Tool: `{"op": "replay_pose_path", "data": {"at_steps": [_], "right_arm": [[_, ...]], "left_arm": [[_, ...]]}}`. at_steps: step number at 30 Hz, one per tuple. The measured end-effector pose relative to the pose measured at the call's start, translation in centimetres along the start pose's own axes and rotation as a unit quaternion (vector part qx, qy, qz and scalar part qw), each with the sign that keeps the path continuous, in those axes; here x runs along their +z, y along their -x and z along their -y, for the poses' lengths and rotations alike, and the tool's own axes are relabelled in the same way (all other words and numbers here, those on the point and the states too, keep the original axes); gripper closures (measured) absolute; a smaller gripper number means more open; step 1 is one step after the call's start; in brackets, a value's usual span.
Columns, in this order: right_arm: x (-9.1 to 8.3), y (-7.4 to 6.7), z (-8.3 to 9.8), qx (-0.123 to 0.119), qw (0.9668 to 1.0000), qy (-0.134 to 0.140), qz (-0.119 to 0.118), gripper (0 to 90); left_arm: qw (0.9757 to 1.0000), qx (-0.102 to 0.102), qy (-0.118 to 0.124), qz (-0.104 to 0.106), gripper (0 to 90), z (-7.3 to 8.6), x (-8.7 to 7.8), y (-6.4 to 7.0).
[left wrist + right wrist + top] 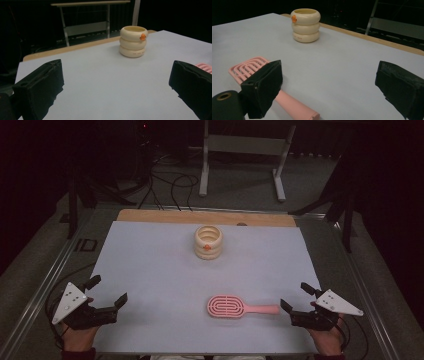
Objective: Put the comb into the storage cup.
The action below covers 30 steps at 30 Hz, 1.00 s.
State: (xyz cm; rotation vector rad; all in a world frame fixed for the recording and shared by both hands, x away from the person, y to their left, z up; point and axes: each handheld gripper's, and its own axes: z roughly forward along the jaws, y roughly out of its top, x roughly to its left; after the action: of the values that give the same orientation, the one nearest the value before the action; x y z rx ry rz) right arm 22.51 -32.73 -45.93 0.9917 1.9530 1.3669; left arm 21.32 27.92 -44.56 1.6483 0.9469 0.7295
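Plastic, by the look of it, makes up both things on the pale blue sheet covering the desk [150,270]. At the left, the left gripper [107,295] rests near the sheet's edge with its jaws spread wide and nothing between them. Further along, toward the far edge, stands the cream ribbed cup of three stacked rings [208,242] (an orange dot on its side), likely light and rigid. Nearer the front lies the flat pink slotted hairbrush [226,305], its handle pointing right. It probably weighs little, is stiff and smooth, so the slim handle [294,106] seems the sensible grasp. Just beside that handle's tip, the right gripper [295,297] waits, jaws released and empty.
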Motion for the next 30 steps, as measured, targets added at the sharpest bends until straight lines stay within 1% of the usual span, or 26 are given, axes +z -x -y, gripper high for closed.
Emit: {"op": "replay_pose_path", "data": {"at_steps": [3,6,7,9,12,17,19,21,23,25,27,30], "right_arm": [[-0.16,0.02,-0.2,-0.001,1.0,0.004,0.004,7.6],[-0.13,0.08,-0.19,0.0,1.0,0.002,0.005,7.5],[-0.13,0.08,-0.19,0.0,1.0,0.002,0.005,7.6],[-0.02,0.26,-0.04,0.004,1.0,-0.001,0.009,7.6],[-0.03,0.32,-0.02,0.006,0.9999,0.0,0.008,7.6],[0.02,0.32,-0.03,0.008,0.9999,0.0,0.006,7.6],[0.15,0.26,-0.06,0.011,0.9999,0.0,0.003,7.6],[0.23,0.18,-0.13,0.009,1.0,-0.002,0.004,7.5],[0.28,0.06,-0.23,0.009,0.9999,-0.006,0.006,7.5],[0.29,-0.09,-0.31,0.005,0.9999,-0.005,0.009,7.5],[0.22,-0.13,-0.41,0.004,0.9999,-0.006,0.012,7.5],[0.26,-0.1,-0.58,0.003,0.9999,-0.009,0.012,7.5]], "left_arm": [[1.0,-0.001,-0.006,0.003,0.1,0.17,0.1,0.09],[1.0,-0.002,-0.007,0.004,0.1,0.17,0.11,0.1],[0.9999,-0.003,-0.012,0.001,0.1,0.11,0.07,0.14],[0.9999,-0.008,-0.013,0.002,0.1,0.09,0.04,0.09],[0.9998,-0.011,-0.015,0.001,0.0,0.09,0.04,0.09],[0.9998,-0.008,-0.019,-0.007,0.0,0.04,0.14,0.18],[0.9997,-0.008,-0.025,-0.005,0.1,0.05,0.22,0.17],[0.9996,-0.01,-0.025,-0.005,0.1,0.05,0.23,0.17],[0.9996,-0.009,-0.024,-0.01,0.1,0.03,0.2,0.2],[0.9994,-0.006,-0.023,-0.024,0.2,0.02,0.1,0.21],[0.9994,-0.011,-0.021,-0.026,0.4,0.02,-0.02,0.11],[0.9993,-0.012,-0.022,-0.028,0.4,0.0,-0.09,0.0]]}}
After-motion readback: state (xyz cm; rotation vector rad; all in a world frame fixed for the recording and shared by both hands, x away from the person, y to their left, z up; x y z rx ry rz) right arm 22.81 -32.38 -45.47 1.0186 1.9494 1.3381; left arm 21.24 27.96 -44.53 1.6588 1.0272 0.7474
